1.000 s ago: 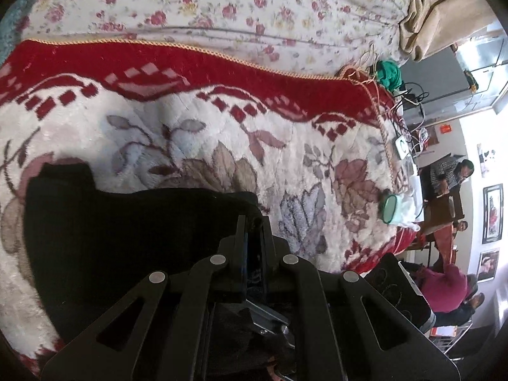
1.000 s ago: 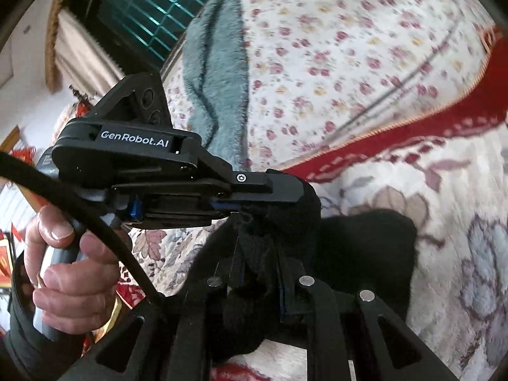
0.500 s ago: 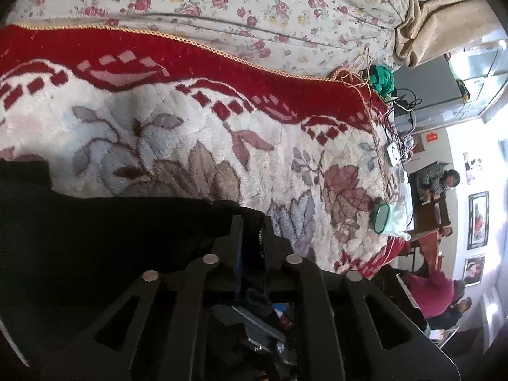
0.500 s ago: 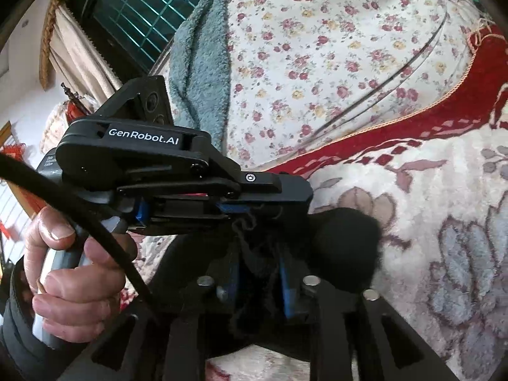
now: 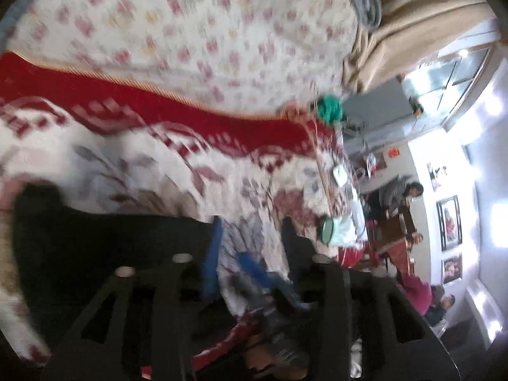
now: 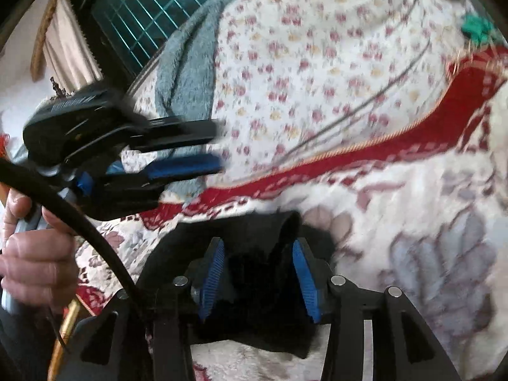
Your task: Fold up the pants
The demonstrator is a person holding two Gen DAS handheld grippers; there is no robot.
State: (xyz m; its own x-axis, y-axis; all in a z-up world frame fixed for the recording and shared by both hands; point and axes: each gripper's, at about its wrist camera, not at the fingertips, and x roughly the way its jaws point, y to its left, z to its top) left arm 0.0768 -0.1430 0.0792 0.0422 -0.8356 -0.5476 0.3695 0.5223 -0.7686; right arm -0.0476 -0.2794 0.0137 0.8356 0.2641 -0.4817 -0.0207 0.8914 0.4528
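Black pants point(image 5: 95, 254) lie bunched on the red-and-cream blanket point(image 5: 143, 158), lower left of the left wrist view, touching the left tool's point(image 5: 250, 238) left finger. Left tool spread wide, nothing between the blue pads point(image 5: 212, 254). View is blurred, so edge contact is probably there, not certain. Right wrist view: left hand point(image 6: 35, 254) at far left gripping the handle. Right tool point(image 6: 258, 247) at lower centre, also wide, pants point(image 6: 254, 273) under and between its fingers, unclamped. Floral sheet point(image 6: 317, 47) fills upper right.
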